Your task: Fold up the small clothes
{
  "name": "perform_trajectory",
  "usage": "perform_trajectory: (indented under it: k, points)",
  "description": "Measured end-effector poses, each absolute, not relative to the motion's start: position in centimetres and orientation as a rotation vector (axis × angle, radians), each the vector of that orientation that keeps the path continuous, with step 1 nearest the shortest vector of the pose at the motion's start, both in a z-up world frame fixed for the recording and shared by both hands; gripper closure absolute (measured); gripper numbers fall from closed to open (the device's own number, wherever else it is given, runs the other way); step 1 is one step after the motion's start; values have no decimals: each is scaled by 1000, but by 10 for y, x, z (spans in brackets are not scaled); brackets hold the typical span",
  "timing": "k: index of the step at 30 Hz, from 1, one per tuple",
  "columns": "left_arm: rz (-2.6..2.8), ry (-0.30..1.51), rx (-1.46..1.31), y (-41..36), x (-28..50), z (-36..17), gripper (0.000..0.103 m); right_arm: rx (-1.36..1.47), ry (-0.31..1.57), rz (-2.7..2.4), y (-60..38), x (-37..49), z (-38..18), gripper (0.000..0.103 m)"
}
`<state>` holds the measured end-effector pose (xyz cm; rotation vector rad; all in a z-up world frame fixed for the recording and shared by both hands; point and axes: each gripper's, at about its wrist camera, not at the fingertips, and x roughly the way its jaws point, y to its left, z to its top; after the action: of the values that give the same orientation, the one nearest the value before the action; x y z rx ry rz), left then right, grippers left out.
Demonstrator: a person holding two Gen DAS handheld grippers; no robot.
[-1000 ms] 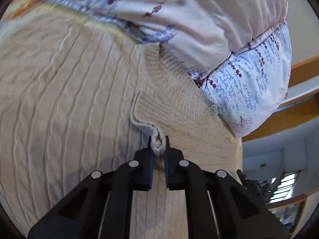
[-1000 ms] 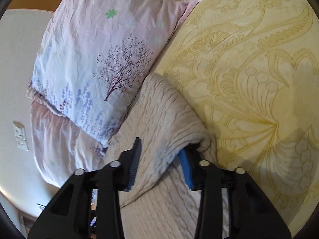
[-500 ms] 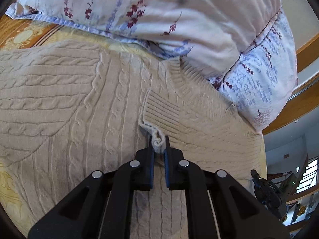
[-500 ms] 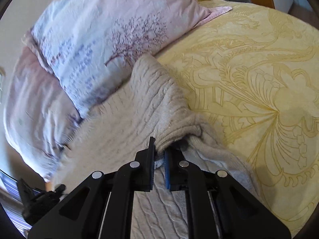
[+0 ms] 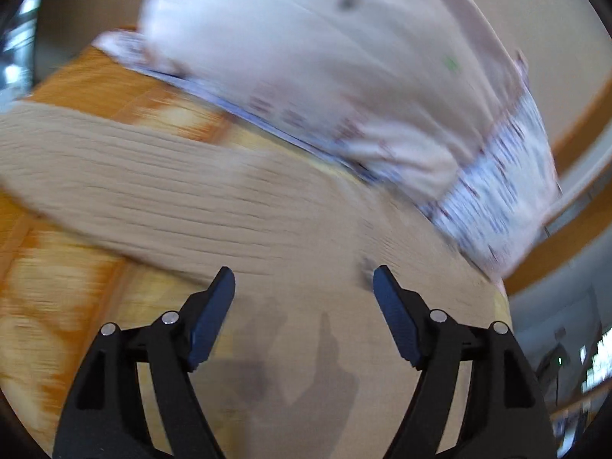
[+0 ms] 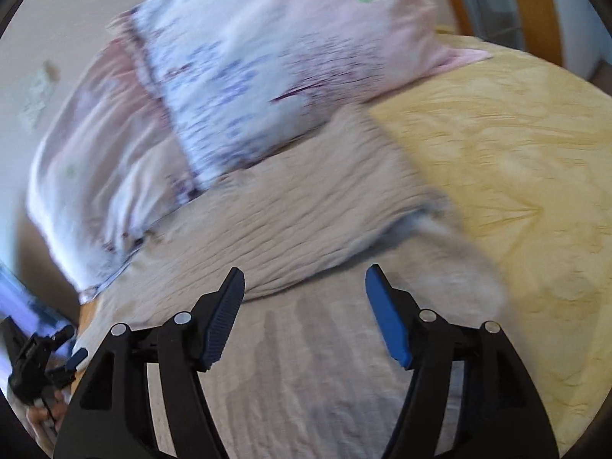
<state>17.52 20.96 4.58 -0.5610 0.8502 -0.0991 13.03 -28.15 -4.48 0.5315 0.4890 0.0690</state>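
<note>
A beige cable-knit sweater (image 5: pixel 290 229) lies spread on the yellow bedspread (image 6: pixel 516 160), one sleeve (image 5: pixel 95 160) stretching off to the left in the left wrist view. It also shows in the right wrist view (image 6: pixel 306 222), where a folded-over part lies on the body. My left gripper (image 5: pixel 304 290) is open and empty above the sweater. My right gripper (image 6: pixel 304 290) is open and empty above the sweater too. Both views are motion-blurred.
Floral pink and white pillows (image 5: pixel 344 76) lie along the far edge of the sweater, also in the right wrist view (image 6: pixel 248 61). A wooden bed frame (image 5: pixel 573 126) stands behind them. The other hand-held device (image 6: pixel 34 359) shows at the lower left.
Both grippers have opened and let go of the sweater parts they pinched. Both have pulled back and up, so more of the sweater and pillows shows.
</note>
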Motion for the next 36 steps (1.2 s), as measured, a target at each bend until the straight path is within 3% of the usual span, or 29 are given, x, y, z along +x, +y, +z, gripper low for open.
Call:
perform_trajectory:
  k: [7,12,19,22,24,29,36]
  points:
    - [140,794,-803,318,149,27,41,535,516,147,-276,132,-46,35]
    - [206,762,-1015,359,141,6,52,528,518,156,-275,132,-47,34]
    - [261,664,-1169,393,140,-2,58,525,522,165,-274,132,-48,33]
    - [297,655,-1186,408,142,-5,74,526,523,174,-274,132,-48,33]
    - [316,675,-1181,414,145,-8,94,526,523,179,-273,131,-48,33]
    - [308,646,-1166,412,145,1,97,531,521,193,-273,130,-48,32]
    - [82,574,-984,336,169,74,98,533,515,218,-271,129,-47,32]
